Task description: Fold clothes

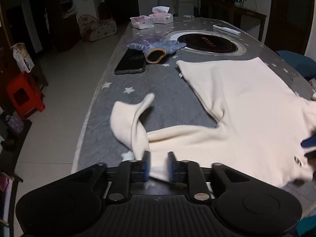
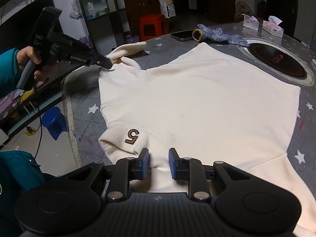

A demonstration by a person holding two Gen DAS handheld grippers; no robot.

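Observation:
A cream long-sleeved top (image 1: 246,106) lies spread on the grey star-patterned tablecloth (image 1: 110,122); it also fills the right wrist view (image 2: 197,98), with a brown "5" patch (image 2: 132,136) on a folded cuff. My left gripper (image 1: 158,165) holds cream sleeve fabric between its blue pads (image 1: 146,165); in the right wrist view the left gripper (image 2: 107,64) pinches the sleeve at the table's left edge. My right gripper (image 2: 158,163) has cream fabric between its pads (image 2: 145,164), with a gap still showing between them.
A black phone (image 1: 131,61) and a blue knit glove (image 1: 158,49) lie beyond the top. An induction hob (image 1: 207,43) is set in the table. Tissue boxes (image 1: 142,21) stand at the far end. A red stool (image 1: 24,96) stands on the floor left.

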